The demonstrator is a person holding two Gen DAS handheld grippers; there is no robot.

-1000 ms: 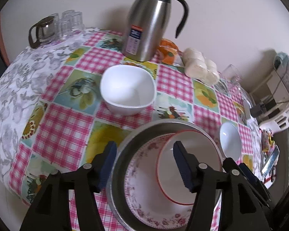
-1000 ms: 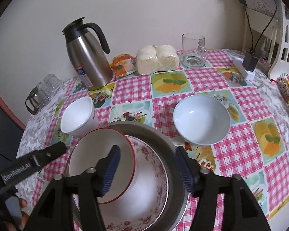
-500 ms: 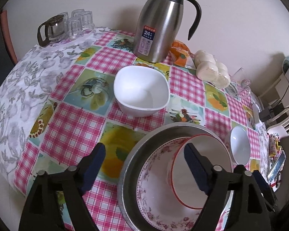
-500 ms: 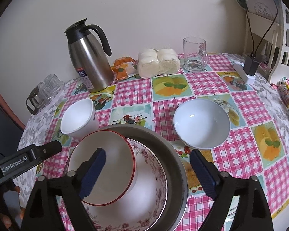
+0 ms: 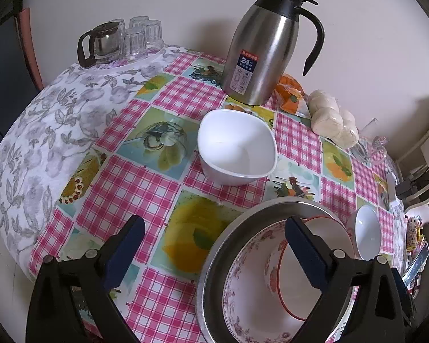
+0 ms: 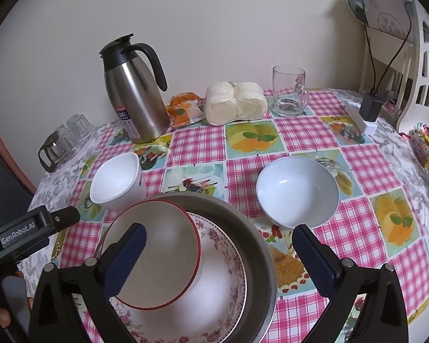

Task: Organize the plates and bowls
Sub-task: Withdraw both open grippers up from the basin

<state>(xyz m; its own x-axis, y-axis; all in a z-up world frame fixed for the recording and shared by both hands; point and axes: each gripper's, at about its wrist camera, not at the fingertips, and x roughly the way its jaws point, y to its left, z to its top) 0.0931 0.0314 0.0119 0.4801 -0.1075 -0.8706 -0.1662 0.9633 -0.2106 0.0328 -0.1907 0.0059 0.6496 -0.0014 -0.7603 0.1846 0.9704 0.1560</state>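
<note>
A steel basin (image 6: 257,245) (image 5: 214,257) near the table's front holds a floral plate (image 6: 226,257) (image 5: 243,285) and a red-rimmed white bowl (image 6: 154,257) (image 5: 317,240). A square white bowl (image 5: 237,148) (image 6: 115,183) stands behind it to the left. A round white bowl (image 6: 297,191) (image 5: 367,233) stands to its right. My left gripper (image 5: 214,243) is open and empty, above the basin's left rim. My right gripper (image 6: 218,245) is open and empty above the basin.
A steel thermos jug (image 5: 260,48) (image 6: 135,91), packed buns (image 6: 234,103), an orange snack packet (image 6: 183,108), a glass mug (image 6: 290,91), and a glass teapot with cups (image 5: 120,40) stand along the wall. A power strip (image 6: 363,117) and chair (image 6: 420,71) are at right.
Both grippers opened wider and drew back from the basin. The left gripper shifted left, so more tablecloth shows. The bowls have not moved.
</note>
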